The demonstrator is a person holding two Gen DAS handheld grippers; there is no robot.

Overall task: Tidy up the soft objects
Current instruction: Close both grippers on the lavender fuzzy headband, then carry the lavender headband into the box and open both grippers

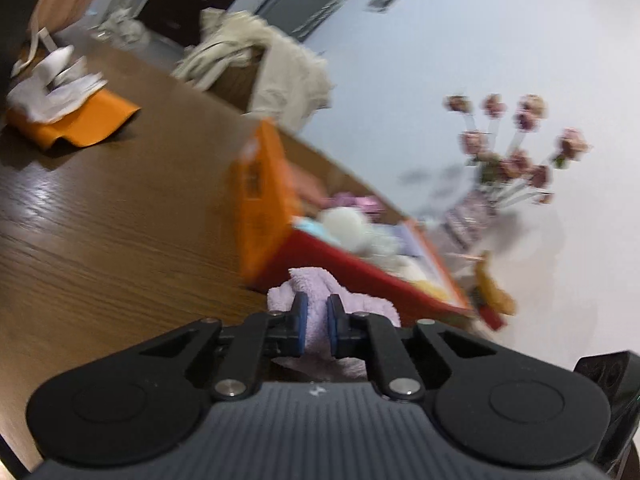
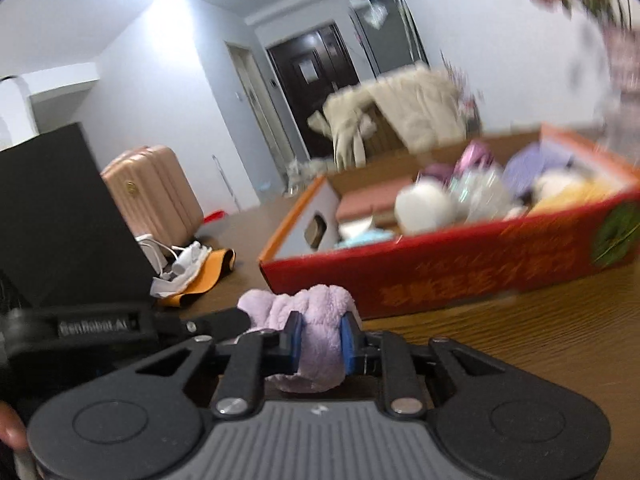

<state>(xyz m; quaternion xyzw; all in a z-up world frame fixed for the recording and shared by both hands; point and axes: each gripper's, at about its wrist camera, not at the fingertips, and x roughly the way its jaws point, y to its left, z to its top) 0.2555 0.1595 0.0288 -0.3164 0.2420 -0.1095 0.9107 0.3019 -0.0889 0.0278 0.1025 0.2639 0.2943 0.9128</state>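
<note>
Both tools clamp one lilac fleece cloth [image 2: 316,320] between them, left tool [image 1: 317,320] and right tool [image 2: 321,340] pinching opposite ends just above the bench [image 1: 100,216], likely to carry it flat toward the red box [image 2: 440,276] beside it.

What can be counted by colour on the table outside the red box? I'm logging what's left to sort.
Lilac: 1, the fluffy cloth pinched by both the left gripper and the right gripper.
Orange: 1, the flat cloth.
White: 1, the crumpled pile lying on it.
Total: 3. The red box holds blurred items, uncounted.
</note>
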